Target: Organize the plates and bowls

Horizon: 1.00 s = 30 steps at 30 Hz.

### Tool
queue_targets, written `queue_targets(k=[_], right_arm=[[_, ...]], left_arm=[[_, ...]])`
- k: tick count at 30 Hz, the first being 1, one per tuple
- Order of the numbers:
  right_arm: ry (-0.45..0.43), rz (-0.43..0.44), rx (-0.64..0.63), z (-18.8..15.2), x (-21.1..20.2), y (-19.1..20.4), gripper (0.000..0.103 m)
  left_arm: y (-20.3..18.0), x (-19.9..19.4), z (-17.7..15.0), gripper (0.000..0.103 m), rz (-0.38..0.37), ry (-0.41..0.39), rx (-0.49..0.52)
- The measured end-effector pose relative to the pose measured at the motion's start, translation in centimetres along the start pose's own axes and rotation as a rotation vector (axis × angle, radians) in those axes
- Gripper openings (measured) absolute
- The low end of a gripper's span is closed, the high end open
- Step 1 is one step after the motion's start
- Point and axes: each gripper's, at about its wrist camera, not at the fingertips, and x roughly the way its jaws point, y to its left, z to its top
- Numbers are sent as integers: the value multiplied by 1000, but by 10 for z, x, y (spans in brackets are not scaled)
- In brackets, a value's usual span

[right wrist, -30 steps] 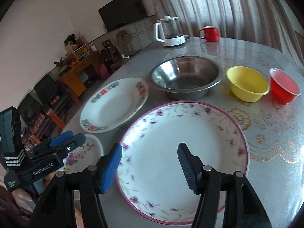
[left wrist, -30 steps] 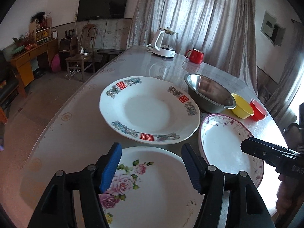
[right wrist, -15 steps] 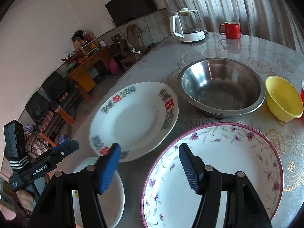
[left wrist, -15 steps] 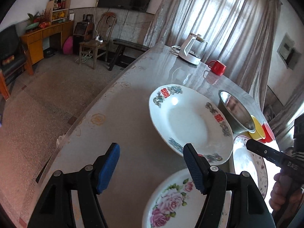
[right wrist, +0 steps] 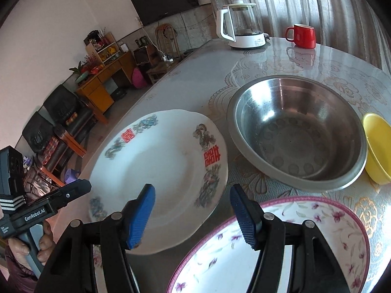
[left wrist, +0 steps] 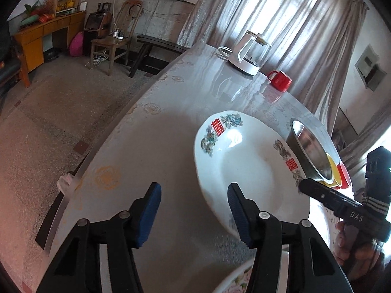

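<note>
Both tongs, left (left wrist: 194, 211) and right (right wrist: 191, 213), wide open and empty; double-happiness plate (right wrist: 158, 171) just ahead on desk (left wrist: 151, 131): glazed, slippery, brittle, so pinch the near rim.

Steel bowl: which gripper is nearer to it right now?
Right. The right gripper hangs open over the near rims of the two plates, with the steel bowl just ahead to its right. The left gripper, also open, is beyond the white plate, farther from the bowl.
</note>
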Motion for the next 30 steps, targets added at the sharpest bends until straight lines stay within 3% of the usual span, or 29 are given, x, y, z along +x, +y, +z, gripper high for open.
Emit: queue_targets(k=[2,6,12,15,18,20,23,30], right_arm=[[9,4,-5,3,8,-1,64],[19,7,-17,7,22,0,64],[40,9,-32,8,37,0,62],[41,-3,-40,10,37,2,62],[42,0,-47,9,37,2,62],[44,9,-42,10,36,0,62],[42,4,-45,9,37,2,60],[29,-5,-47,5,31,0,54]], left_arm=[[-1,9,7,49,6,11,7],[2,26,19,49,-10,40,-9],[5,46,33,47,-84,84,-38],[6,51,38,52,-139,87,-75],[-5,52,37,51,-171,89,-47],[-12,52,38,50,-118,88,-16],[-9,50,37,44,-119,92,-21],[-16,42,27,44,-107,104,39]])
